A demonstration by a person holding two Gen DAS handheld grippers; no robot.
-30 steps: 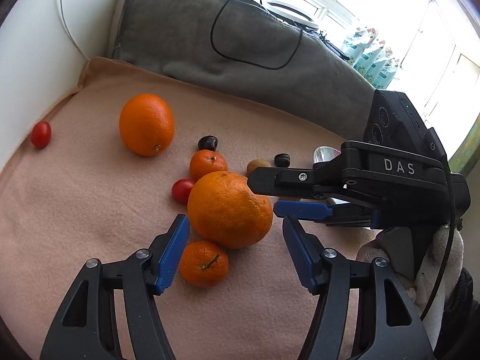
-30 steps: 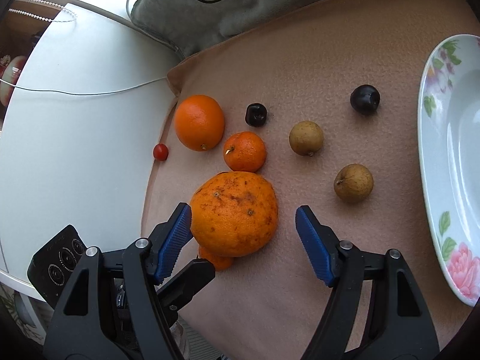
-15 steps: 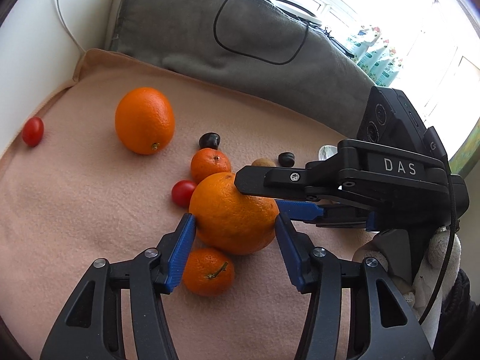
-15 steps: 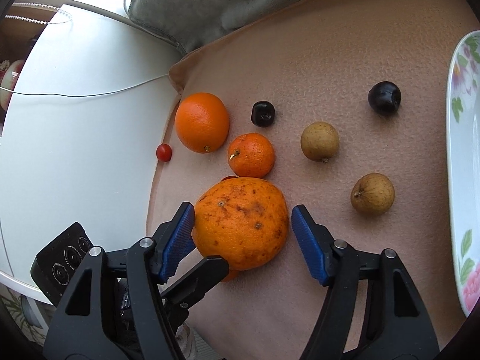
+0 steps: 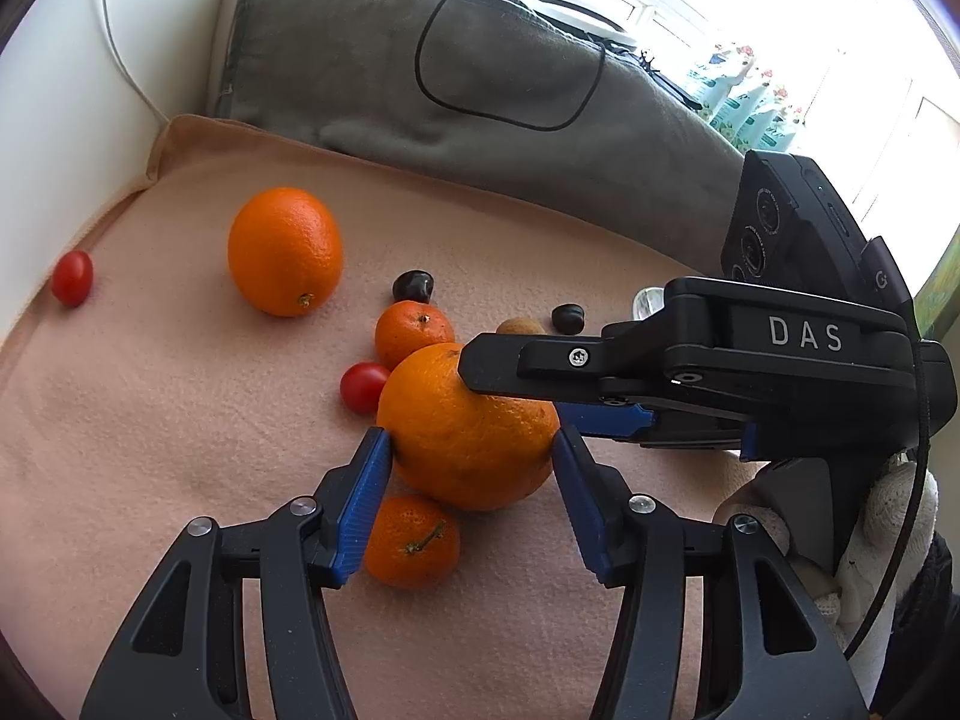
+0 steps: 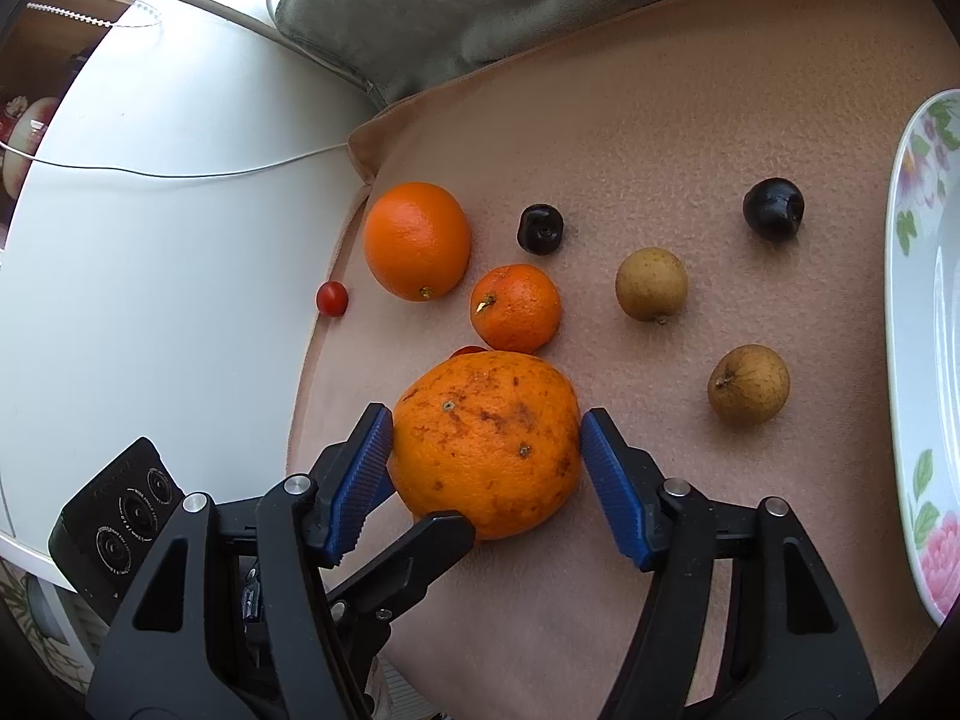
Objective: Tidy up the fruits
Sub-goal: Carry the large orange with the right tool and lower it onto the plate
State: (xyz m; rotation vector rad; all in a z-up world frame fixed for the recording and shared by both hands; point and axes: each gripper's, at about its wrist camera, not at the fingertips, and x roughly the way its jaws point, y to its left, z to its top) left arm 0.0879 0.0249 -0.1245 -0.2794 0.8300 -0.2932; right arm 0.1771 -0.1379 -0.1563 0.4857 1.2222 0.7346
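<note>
The big orange (image 6: 486, 444) lies on the pink cloth (image 6: 690, 120) amid the other fruit and is bracketed by both claws at once. The left claw (image 5: 471, 462) is closed on it, both blue pads touching its sides, after its jaws closed in over the last second. The right claw (image 6: 486, 450) has also been closing; its left pad is pressed to the peel, while the right pad is seen at the skin with at most a sliver of gap, so a full clamp cannot be confirmed. Two claws are probably used because the fruit is wide and heavy. The flowered plate (image 6: 912, 276), likely the destination, is seen at the right edge; its visible part is empty.
</note>
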